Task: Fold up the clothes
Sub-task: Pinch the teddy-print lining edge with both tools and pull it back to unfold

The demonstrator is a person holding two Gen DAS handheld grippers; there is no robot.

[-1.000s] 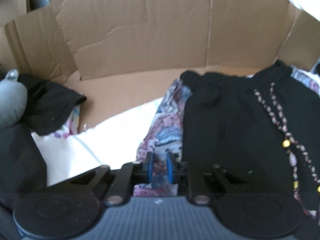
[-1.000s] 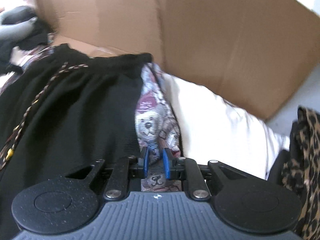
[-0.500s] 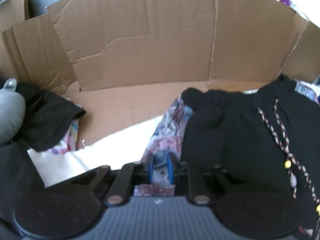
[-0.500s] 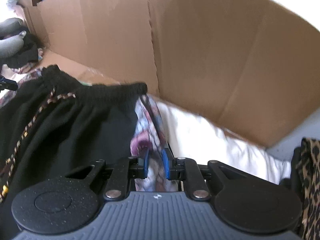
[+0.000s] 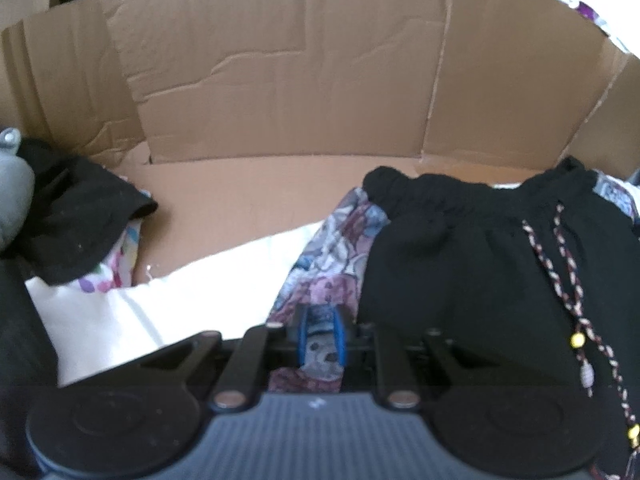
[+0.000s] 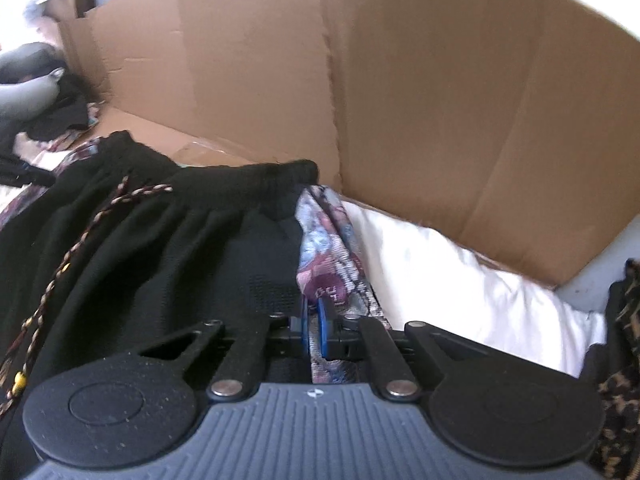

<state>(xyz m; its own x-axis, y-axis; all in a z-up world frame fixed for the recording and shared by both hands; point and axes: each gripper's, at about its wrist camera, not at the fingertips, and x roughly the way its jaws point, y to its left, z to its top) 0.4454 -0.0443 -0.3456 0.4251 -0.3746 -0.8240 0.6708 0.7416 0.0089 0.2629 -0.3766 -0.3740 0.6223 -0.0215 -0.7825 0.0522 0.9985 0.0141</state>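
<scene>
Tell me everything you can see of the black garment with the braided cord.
The black garment looks like soft knit, with a gathered elastic waistband and a braided drawcord carrying yellow beads. It lies spread over the patterned fabric, which shows along both its side edges. Its waistband points toward the cardboard wall.

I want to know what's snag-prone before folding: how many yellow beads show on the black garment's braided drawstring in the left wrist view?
2: one yellow bead midway down the drawstring, another near the frame's lower right edge. More may be hidden.
</scene>
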